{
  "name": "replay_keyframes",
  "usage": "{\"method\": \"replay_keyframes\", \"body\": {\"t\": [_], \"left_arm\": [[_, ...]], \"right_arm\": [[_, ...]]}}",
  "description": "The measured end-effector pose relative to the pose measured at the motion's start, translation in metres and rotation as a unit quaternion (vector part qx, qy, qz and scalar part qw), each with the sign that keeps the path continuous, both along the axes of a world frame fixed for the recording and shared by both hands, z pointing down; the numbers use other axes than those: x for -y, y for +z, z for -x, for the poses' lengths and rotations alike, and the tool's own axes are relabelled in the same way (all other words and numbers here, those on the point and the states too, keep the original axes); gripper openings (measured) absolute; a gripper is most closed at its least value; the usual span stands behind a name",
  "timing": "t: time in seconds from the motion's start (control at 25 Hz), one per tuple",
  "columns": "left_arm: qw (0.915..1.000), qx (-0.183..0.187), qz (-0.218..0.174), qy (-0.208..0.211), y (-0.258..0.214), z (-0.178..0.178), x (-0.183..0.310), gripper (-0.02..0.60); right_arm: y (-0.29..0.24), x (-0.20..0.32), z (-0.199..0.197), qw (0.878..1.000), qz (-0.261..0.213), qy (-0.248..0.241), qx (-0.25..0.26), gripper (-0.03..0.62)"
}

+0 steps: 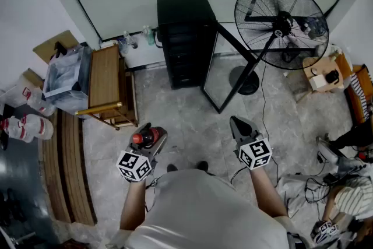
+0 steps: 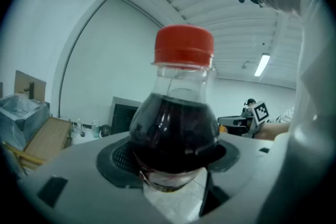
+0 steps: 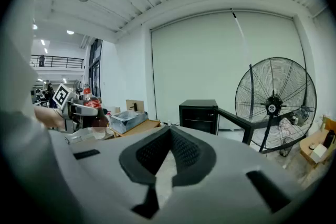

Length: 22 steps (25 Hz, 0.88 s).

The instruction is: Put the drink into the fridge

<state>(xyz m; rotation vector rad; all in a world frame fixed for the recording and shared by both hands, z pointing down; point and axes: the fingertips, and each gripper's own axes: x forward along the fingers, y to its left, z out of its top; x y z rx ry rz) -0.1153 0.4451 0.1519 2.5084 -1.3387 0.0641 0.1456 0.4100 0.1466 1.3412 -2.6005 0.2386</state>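
- Drink bottle, red cap, dark liquid, upright, pinched round its body by the jaws of the left gripper, carried above the floor.
- Right gripper alongside, well apart from it, jaws pressed together, nothing between.
- Black fridge ahead at the far wall, door swung open, standing fan just beside.

We are holding the drink, a clear bottle of dark liquid with a red cap, upright in the left tool. The fridge, small and black, is standing by the far wall, its door hanging wide open.
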Motion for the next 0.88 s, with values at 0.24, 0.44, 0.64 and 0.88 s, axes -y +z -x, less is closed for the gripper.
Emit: {"method": "replay_keyframes", "body": {"t": [0.24,0.44,0.64,0.88], "left_arm": [[1.0000,-0.002,0.004,-0.004,0.002,-0.002,-0.005,0.305],[1.0000,0.001,0.004,-0.006,0.003,-0.003,-0.006,0.305],[1.0000,0.005,0.004,-0.006,0.000,-0.009,-0.002,0.305],[0.9999,0.005,0.006,-0.009,0.000,-0.022,-0.002,0.305]], "right_arm": [[-0.003,-0.001,-0.001,1.000,-0.003,-0.001,0.001,-0.008],[-0.001,0.000,-0.005,1.000,-0.003,0.000,0.002,-0.008],[-0.001,0.005,-0.013,1.000,-0.003,0.002,0.007,-0.008],[0.002,0.006,-0.028,1.000,0.003,0.007,0.008,-0.005]]}}
